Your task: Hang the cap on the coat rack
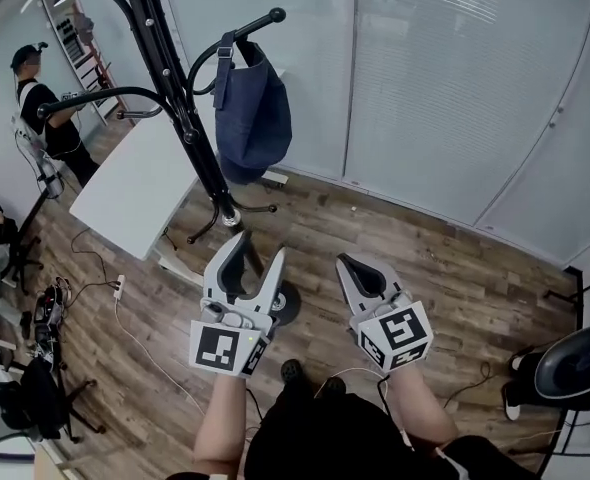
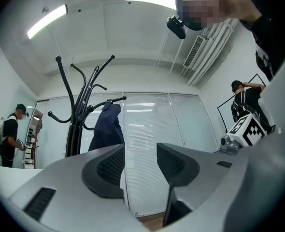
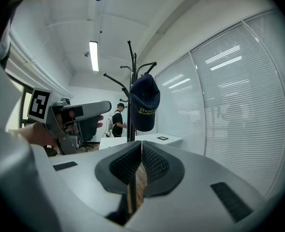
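Note:
A navy cap (image 1: 250, 108) hangs from a hook arm of the black coat rack (image 1: 170, 78); it also shows in the left gripper view as the cap (image 2: 107, 129) and in the right gripper view as the cap (image 3: 144, 108) with yellow lettering. Both grippers are held low in front of the person, well short of the rack and apart from the cap. My left gripper (image 1: 260, 246) is open, its jaws (image 2: 140, 166) standing apart with nothing between them. My right gripper (image 1: 350, 264) is shut, its pads (image 3: 141, 161) together and empty.
A white table (image 1: 135, 183) stands left of the rack's base (image 1: 230, 213). A glass wall with blinds (image 1: 425, 88) runs behind the rack. A person (image 1: 40, 108) stands at the far left. Cables (image 1: 105, 298) lie on the wooden floor; a black chair (image 1: 575, 363) sits at the right.

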{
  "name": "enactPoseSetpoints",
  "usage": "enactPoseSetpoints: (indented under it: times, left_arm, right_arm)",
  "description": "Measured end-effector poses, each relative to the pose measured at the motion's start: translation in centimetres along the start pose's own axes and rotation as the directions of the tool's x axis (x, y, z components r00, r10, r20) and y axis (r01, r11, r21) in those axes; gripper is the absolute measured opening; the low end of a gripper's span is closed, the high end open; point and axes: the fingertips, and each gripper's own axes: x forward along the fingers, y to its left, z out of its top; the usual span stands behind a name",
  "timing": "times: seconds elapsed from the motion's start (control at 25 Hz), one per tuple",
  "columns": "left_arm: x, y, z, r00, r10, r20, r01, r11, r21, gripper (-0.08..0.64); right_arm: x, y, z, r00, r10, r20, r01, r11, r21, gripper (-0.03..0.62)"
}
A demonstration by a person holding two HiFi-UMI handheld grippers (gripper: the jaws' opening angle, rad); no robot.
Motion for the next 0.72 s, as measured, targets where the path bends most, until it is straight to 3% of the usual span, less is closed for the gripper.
enactPoseSetpoints:
  times: [0.28, 0.44, 0.72]
  left_arm:
    - [-3.1, -0.6, -0.8, 0.995, 0.082, -0.053, -0.082, 0.997, 0.012, 0.201]
    - [-4.9, -1.5, -2.1, 0.99, 0.103, -0.096, -0.102, 0.995, 0.016, 0.149]
    - [-5.9, -3.3, -4.2, 0.985, 0.109, -0.137, -0.112, 0.993, -0.019, 0.112]
  right_arm:
    - [-0.3, 0.7, -1.0, 0.998, 0.068, -0.018, -0.068, 0.998, -0.004, 0.031]
    - [-0.5, 1.3, -2.4, 0.994, 0.104, -0.04, -0.104, 0.995, -0.006, 0.031]
    - [-1.1, 4.0, -3.3, 0.985, 0.168, -0.05, -0.174, 0.974, -0.145, 0.031]
